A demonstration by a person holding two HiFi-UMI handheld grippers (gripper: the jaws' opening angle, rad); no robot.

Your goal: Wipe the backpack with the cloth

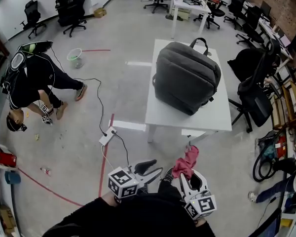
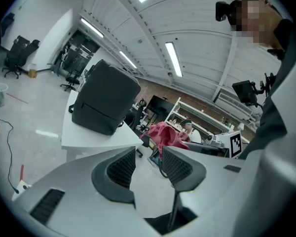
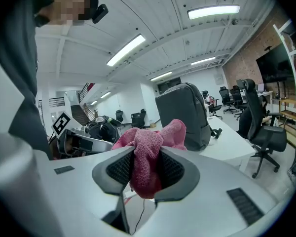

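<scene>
A dark grey backpack (image 1: 186, 76) lies on a white table (image 1: 163, 113) ahead of me; it also shows in the left gripper view (image 2: 105, 102) and the right gripper view (image 3: 184, 113). My right gripper (image 1: 183, 176) is shut on a pink cloth (image 1: 186, 163), which bunches up between the pads (image 3: 145, 162). My left gripper (image 1: 152, 171) stands open with nothing between its fingers (image 2: 147, 166); the cloth (image 2: 165, 134) shows beyond them. Both grippers are short of the table's near edge, low in the head view.
A person in black (image 1: 32, 83) bends over at the left. A cable and white power strip (image 1: 107, 136) lie on the floor by red tape (image 1: 105, 154). Black office chairs (image 1: 255, 88) crowd the table's right side. A bucket (image 1: 75, 58) stands far left.
</scene>
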